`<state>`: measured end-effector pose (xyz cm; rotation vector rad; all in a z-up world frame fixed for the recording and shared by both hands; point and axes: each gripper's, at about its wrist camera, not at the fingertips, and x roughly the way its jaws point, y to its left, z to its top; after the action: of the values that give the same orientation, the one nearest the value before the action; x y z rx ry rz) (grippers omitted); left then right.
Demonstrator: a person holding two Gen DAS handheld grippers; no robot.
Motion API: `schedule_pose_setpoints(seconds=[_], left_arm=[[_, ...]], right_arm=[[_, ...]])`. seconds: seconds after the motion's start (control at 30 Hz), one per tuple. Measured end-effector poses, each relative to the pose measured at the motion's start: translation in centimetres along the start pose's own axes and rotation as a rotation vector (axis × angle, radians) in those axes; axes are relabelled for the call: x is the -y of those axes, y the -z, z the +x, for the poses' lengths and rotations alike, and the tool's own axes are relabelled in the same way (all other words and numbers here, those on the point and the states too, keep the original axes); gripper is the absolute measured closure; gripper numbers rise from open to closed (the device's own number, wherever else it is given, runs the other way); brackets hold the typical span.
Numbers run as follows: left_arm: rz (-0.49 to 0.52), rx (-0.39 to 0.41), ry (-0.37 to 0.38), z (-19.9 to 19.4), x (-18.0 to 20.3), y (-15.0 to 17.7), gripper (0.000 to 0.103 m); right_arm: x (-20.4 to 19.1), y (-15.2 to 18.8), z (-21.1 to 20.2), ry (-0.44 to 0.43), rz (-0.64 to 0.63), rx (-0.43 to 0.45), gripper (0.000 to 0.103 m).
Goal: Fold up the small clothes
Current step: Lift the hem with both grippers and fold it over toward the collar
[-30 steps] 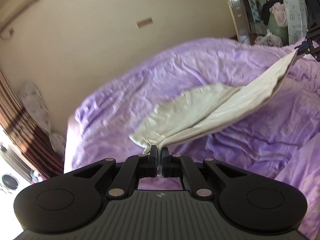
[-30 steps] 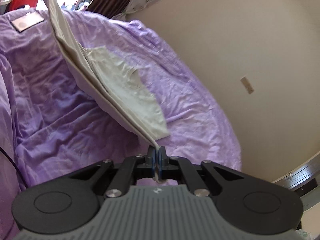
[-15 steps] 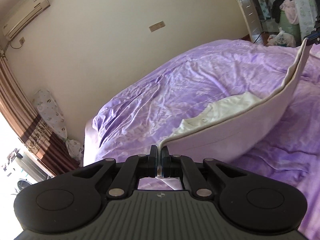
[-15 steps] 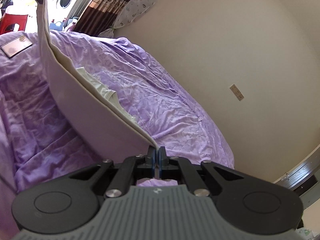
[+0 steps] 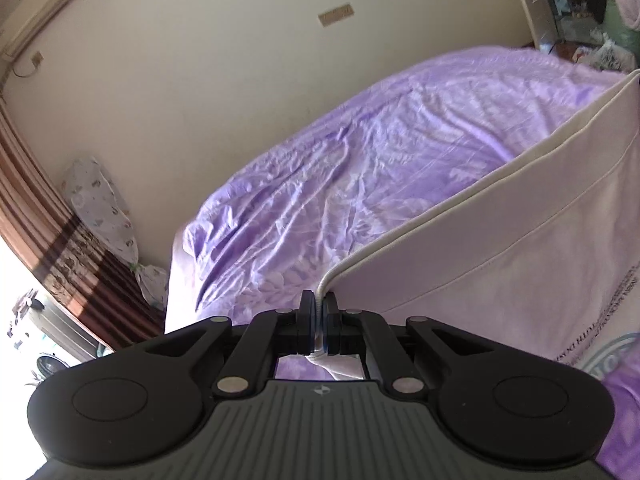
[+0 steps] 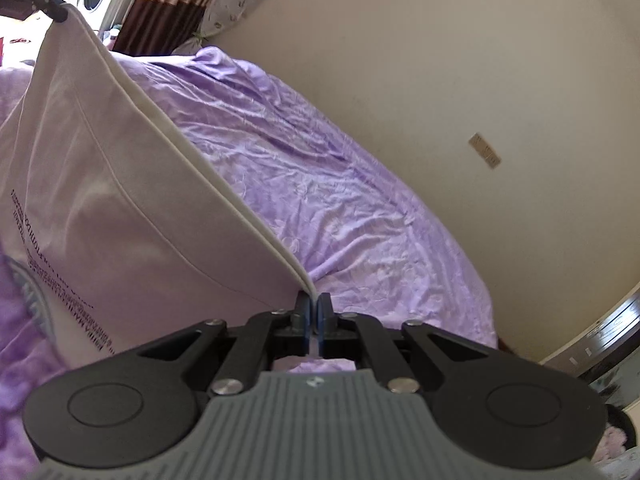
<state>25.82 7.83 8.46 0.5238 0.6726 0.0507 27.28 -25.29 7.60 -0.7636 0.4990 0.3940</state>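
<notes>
Shirt (image 5: 500, 248) now hangs taut and flat between left tongs (image 5: 319, 322) and right tongs (image 6: 313, 316), each pinching a corner, lifted clear of bed (image 5: 340, 160); ready to lay down.

The small white garment (image 5: 500, 248) hung stretched taut between my two hand-held grippers, its hemmed edge uppermost, doubled in two layers. Dark printed lettering and a blue-grey graphic ran across its lower part.

Bed w/ crumpled purple sheet (image 5: 360, 168) against cream wall (image 5: 208, 72); brown striped curtain (image 5: 52, 240) left of bed, AC unit (image 5: 36, 4) above it.
</notes>
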Motion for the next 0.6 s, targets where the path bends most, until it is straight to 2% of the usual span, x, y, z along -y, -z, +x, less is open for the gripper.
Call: schedule_pose_setpoints(seconds=[0.17, 0.3, 0.43, 0.6], left_arm=[[-0.035, -0.101, 0.013, 8.2, 0.9, 0.4, 0.100], [-0.067, -0.188, 0.056, 14.9, 1.8, 1.6, 0.100], [-0.102, -0.234, 0.089, 19.9, 2.4, 3.0, 0.100], [-0.154, -0.281, 0.113, 24.2, 2.8, 4.2, 0.100]], right_arm=[[0.1, -0.7, 9.4, -0.049, 0.030, -0.051, 0.103], [-1.0, -0.4, 17.3, -0.089, 0.048, -0.108, 0.103], [-2.4, 0.7, 24.5, -0.124, 0.085, -0.179, 0.103], [-4.2, 2.6, 30.4, -0.142, 0.123, -0.235, 0.103]])
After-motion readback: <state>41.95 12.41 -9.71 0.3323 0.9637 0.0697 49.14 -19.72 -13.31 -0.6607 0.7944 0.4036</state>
